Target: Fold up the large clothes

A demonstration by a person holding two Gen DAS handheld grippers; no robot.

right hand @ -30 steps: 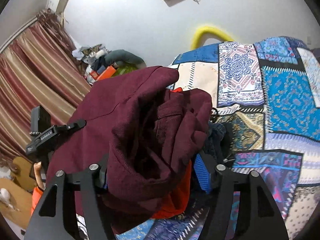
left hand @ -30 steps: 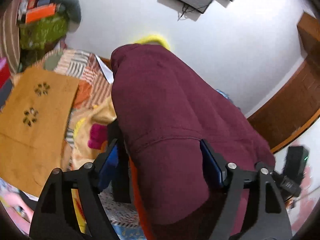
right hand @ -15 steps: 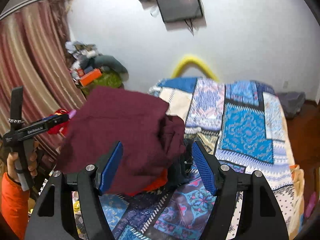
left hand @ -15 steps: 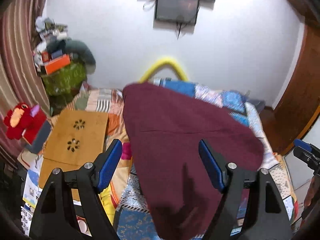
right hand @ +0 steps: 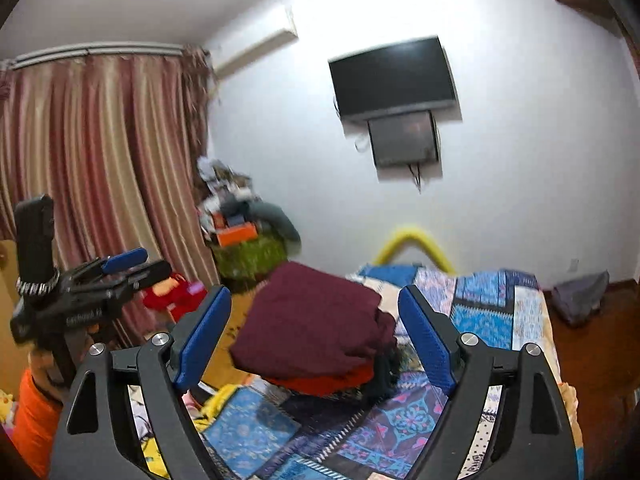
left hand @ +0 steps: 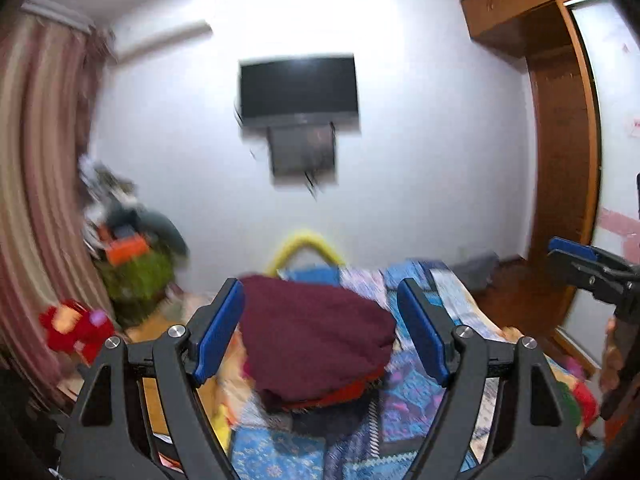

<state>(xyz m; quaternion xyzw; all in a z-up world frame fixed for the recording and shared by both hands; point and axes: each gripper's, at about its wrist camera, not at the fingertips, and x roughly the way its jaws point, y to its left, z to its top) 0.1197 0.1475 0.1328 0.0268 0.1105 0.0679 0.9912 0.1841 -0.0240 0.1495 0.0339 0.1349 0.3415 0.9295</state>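
blue ribbed pads on your left gripper [left hand: 320, 336] stand spread with nothing between them, and your right gripper [right hand: 314, 340] has its jaws opening, also clear of cloth. just beyond both, the maroon garment [right hand: 316, 328] lies folded into a thick, rounded bundle on the patchwork bedspread [right hand: 496, 304], its knit surface soft and matte, one folded edge bulging toward the right. an orange-red layer [right hand: 320, 384] peeks out under it. farther back a yellow curved tube [right hand: 412, 240] arches at the bed's far end, striped curtains [right hand: 100, 160] hang left, and a dark flat screen [right hand: 394, 76] sits on the white wall.
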